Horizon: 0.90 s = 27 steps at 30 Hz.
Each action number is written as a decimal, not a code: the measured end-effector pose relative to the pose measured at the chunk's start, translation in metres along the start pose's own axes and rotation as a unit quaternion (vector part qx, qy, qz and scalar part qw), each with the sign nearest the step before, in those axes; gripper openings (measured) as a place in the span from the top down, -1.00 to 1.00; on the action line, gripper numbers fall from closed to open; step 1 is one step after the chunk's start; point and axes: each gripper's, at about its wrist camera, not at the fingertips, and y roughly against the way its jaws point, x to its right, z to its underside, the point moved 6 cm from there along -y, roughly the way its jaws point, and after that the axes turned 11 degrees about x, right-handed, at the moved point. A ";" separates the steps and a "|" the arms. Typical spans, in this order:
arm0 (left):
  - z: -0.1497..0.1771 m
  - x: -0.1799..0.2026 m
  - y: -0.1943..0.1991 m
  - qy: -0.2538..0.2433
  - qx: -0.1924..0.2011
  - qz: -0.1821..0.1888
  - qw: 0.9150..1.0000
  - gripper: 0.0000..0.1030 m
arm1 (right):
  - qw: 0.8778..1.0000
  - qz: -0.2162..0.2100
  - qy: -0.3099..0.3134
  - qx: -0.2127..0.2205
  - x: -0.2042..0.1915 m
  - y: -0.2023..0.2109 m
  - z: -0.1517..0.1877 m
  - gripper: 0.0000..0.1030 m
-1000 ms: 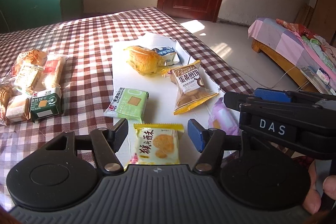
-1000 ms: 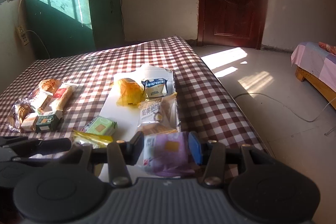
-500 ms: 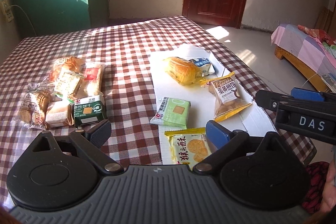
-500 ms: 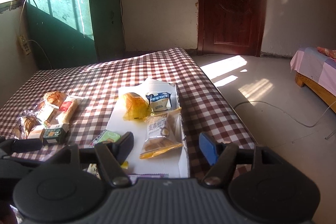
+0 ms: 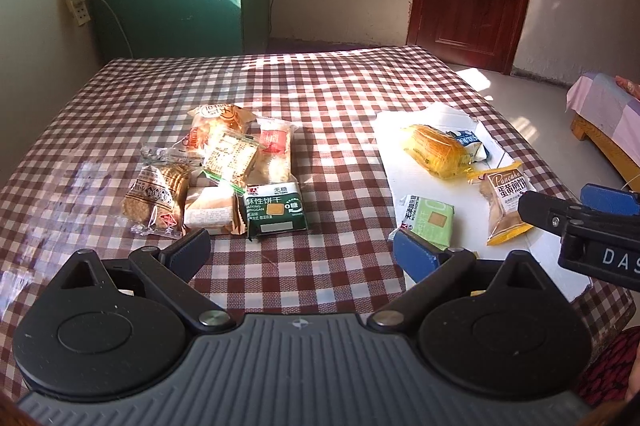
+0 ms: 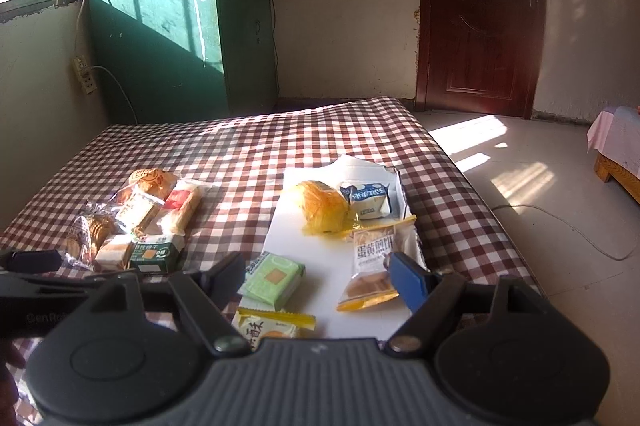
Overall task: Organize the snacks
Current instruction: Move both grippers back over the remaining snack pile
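Note:
A pile of snack packs (image 5: pixel 216 170) lies on the left of the checkered table, with a dark green biscuit pack (image 5: pixel 276 210) at its front. On a white sheet (image 6: pixel 348 290) at the right lie a light green pack (image 6: pixel 274 278), a yellow bread bag (image 6: pixel 322 212), a pancake pack (image 6: pixel 370 266), a blue-white pack (image 6: pixel 368 200) and a yellow cracker pack (image 6: pixel 268 326). My left gripper (image 5: pixel 300 254) is open and empty, above the cloth in front of the pile. My right gripper (image 6: pixel 318 276) is open and empty, above the near part of the sheet.
The table's right edge (image 6: pixel 480 210) drops to a sunlit floor. A bed (image 5: pixel 604 122) stands at the far right. A dark door (image 6: pixel 480 10) and green wall panel (image 6: pixel 160 38) are behind the table.
Both grippers opened wider and pulled back from the sheet. The left one swung left toward the pile. The purple pack between the right fingers is no longer in view.

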 end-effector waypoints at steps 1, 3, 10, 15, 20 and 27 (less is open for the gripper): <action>0.000 -0.005 0.001 0.003 0.001 -0.004 1.000 -1.00 | 1.000 -0.003 0.002 0.000 -0.004 -0.001 -0.001 -0.53; 0.000 -0.013 0.003 0.006 0.002 -0.010 1.000 -1.00 | 1.000 -0.011 0.004 0.000 -0.011 -0.001 -0.001 -0.53; 0.003 -0.049 0.014 0.025 0.004 -0.040 0.999 -1.00 | 0.999 -0.032 0.018 -0.001 -0.035 -0.006 -0.004 -0.54; 0.005 -0.071 0.018 0.039 0.004 -0.056 0.998 -1.00 | 0.999 -0.044 0.026 -0.002 -0.049 -0.010 -0.006 -0.55; 0.005 -0.088 0.020 0.046 0.005 -0.069 0.997 -1.00 | 0.998 -0.055 0.033 -0.004 -0.062 -0.013 -0.006 -0.55; 0.002 -0.097 0.014 0.050 0.007 -0.082 0.995 -1.00 | 0.997 -0.067 0.038 -0.006 -0.078 -0.020 -0.007 -0.55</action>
